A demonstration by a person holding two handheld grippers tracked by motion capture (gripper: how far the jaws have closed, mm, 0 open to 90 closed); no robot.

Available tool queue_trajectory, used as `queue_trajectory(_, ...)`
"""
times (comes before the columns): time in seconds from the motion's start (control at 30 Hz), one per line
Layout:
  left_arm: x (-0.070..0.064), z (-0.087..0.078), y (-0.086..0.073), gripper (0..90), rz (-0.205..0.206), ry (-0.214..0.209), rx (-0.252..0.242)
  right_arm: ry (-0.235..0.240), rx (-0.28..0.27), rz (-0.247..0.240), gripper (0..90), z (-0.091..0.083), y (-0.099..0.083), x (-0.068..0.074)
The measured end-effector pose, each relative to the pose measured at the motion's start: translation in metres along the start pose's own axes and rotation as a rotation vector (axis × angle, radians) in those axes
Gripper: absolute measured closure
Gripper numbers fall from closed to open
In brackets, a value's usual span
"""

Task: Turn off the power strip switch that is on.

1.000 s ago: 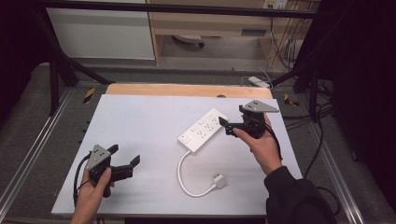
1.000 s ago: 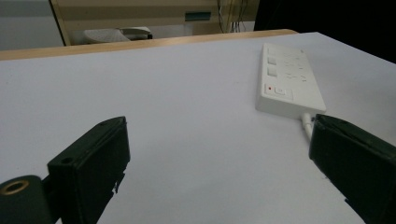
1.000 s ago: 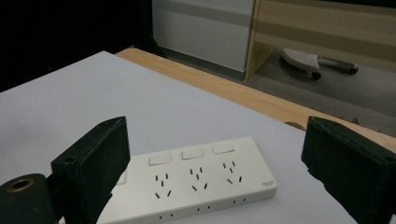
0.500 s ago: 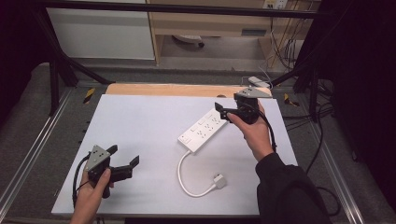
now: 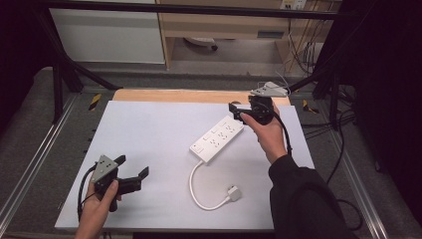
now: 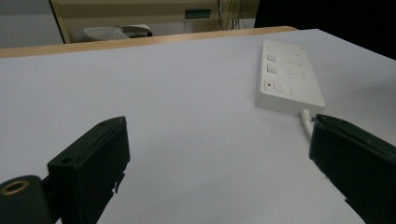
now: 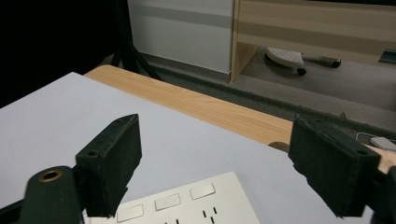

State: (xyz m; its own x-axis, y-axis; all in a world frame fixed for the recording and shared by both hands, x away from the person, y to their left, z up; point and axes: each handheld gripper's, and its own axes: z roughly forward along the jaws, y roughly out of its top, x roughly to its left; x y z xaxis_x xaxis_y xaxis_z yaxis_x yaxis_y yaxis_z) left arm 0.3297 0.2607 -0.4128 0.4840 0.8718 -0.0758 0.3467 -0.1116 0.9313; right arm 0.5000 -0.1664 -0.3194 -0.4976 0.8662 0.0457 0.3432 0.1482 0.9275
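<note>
Right gripper [image 5: 238, 111]: moved up-frame, fingers released above power strip [image 5: 217, 140]. Left gripper [image 5: 132, 172]: released. High view adds plug [image 5: 234, 193]; right gripper view crops strip.

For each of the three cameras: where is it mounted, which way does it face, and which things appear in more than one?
High view: above the person's side, looking forward and down at the table; both hands, left gripper, right gripper.
Left gripper view: rides the left gripper, facing across the table; open jaws.
Right gripper view: rides the right gripper, facing the far edge; open jaws.
Shared: the power strip.
</note>
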Motion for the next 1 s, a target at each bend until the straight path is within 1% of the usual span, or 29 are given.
queue_trajectory(0.1, 0.000, 0.000, 0.000, 5.0, 0.001, -0.001, -0.002, -0.003, 0.002, 0.002, 21.1, 0.004, 0.000, -0.001)
queue_trajectory(0.13, 0.000, 0.000, 0.000, 5.0, 0.001, -0.001, -0.001, -0.013, 0.002, 0.004, 28.2, 0.007, -0.001, -0.002)
queue_trajectory(0.27, 0.000, 0.000, 0.000, 5.0, 0.003, -0.001, 0.001, -0.007, -0.004, 0.016, 39.0, 0.015, -0.003, -0.003)
queue_trajectory(0.3, 0.000, 0.000, 0.000, 5.0, 0.002, -0.001, 0.001, -0.007, -0.005, 0.015, 39.0, 0.017, -0.004, -0.003)
queue_trajectory(0.33, 0.000, 0.000, 0.000, 5.0, 0.003, 0.001, 0.002, -0.006, -0.004, 0.014, 44.2, 0.019, -0.005, -0.004)
queue_trajectory(0.37, 0.000, 0.000, 0.000, 5.0, 0.003, 0.002, 0.002, -0.006, -0.004, 0.014, 44.2, 0.019, -0.005, -0.004)
queue_trajectory(0.4, 0.000, 0.000, 0.000, 5.0, 0.003, 0.002, 0.002, -0.007, 0.003, 0.002, 49.7, 0.022, -0.007, -0.004)
queue_trajectory(0.5, 0.000, 0.001, 0.000, 5.0, 0.006, 0.006, 0.003, 0.001, 0.017, -0.011, 57.5, 0.027, -0.010, -0.003)
queue_trajectory(0.53, 0.000, 0.001, 0.000, 5.0, 0.007, 0.004, 0.004, 0.001, 0.021, -0.019, 59.6, 0.029, -0.012, -0.003)
queue_trajectory(0.57, 0.000, 0.002, 0.001, 5.0, 0.009, 0.004, 0.004, 0.001, 0.021, -0.019, 59.6, 0.029, -0.012, -0.003)
queue_trajectory(0.63, 0.000, 0.002, 0.001, 4.9, 0.007, 0.005, 0.003, 0.007, 0.027, -0.024, 64.1, 0.032, -0.014, -0.002)
queue_trajectory(0.67, 0.000, 0.002, 0.001, 5.0, 0.007, 0.005, 0.005, 0.006, 0.029, -0.034, 68.2, 0.035, -0.016, -0.002)
queue_trajectory(0.7, 0.000, 0.002, 0.001, 5.0, 0.009, 0.005, 0.005, 0.006, 0.029, -0.034, 68.2, 0.035, -0.016, -0.002)
queue_trajectory(0.73, 0.000, 0.002, 0.001, 5.0, 0.010, 0.004, 0.004, 0.006, 0.029, -0.036, 70.9, 0.037, -0.016, -0.002)
queue_trajectory(0.77, 0.000, 0.002, 0.001, 4.9, 0.010, 0.003, 0.003, 0.000, 0.027, -0.049, 74.4, 0.040, -0.018, -0.002)
queue_trajectory(0.8, 0.000, 0.002, 0.001, 5.0, 0.013, 0.004, 0.003, -0.001, 0.027, -0.053, 76.3, 0.042, -0.019, -0.003)
queue_trajectory(0.83, -0.001, 0.002, 0.001, 5.0, 0.013, 0.004, 0.003, -0.001, 0.027, -0.053, 76.3, 0.042, -0.019, -0.003)
queue_trajectory(0.87, -0.001, 0.002, 0.001, 5.0, 0.014, 0.005, 0.006, 0.002, 0.034, -0.045, 79.0, 0.046, -0.022, -0.005)
queue_trajectory(1.0, -0.001, 0.002, 0.001, 5.0, 0.015, 0.004, 0.003, -0.001, 0.043, -0.053, 84.1, 0.053, -0.027, -0.006)
